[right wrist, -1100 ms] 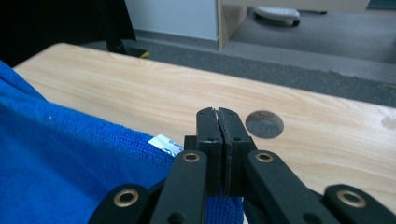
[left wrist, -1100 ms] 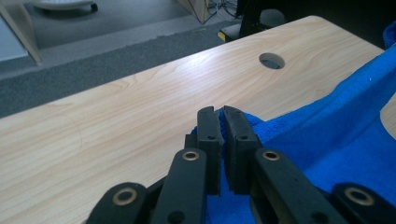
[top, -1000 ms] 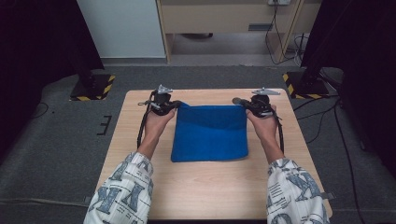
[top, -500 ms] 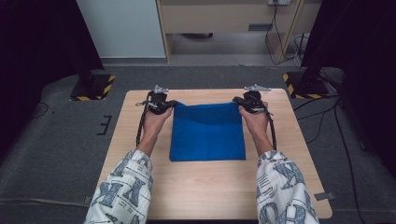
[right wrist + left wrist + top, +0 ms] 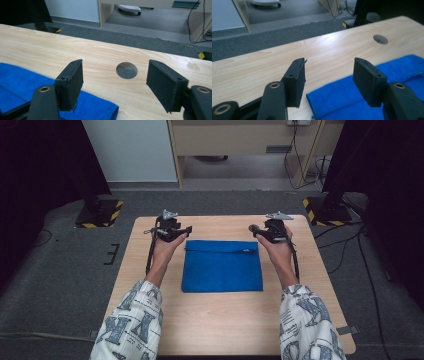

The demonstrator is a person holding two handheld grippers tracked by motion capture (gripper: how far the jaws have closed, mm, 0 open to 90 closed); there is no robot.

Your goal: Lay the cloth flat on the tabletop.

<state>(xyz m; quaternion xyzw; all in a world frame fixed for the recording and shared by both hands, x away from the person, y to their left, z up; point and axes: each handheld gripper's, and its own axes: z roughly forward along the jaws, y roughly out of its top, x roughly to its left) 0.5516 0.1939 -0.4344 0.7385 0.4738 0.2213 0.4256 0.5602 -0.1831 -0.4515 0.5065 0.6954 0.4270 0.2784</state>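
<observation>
A blue cloth (image 5: 222, 266) lies folded flat in the middle of the wooden table (image 5: 220, 330). My left gripper (image 5: 176, 230) rests just beyond the cloth's far left corner, and my right gripper (image 5: 262, 230) just beyond its far right corner. In the left gripper view the left gripper (image 5: 329, 65) is open, with the cloth's corner (image 5: 352, 100) low between the jaws and nothing gripped. The right gripper (image 5: 115, 66) is open too in the right gripper view, over bare wood, and the cloth's corner (image 5: 25, 80) lies under its left jaw.
A round cable hole (image 5: 127, 70) is cut in the table near the far right corner. Beyond the table, stands with yellow-black bases sit on the grey floor at left (image 5: 97, 215) and right (image 5: 325, 210). A wooden cabinet (image 5: 240, 140) and cables are behind.
Both grippers have opened and come off the cloth's far corners, shifting slightly outward. The cloth now lies flat and still on the table.
</observation>
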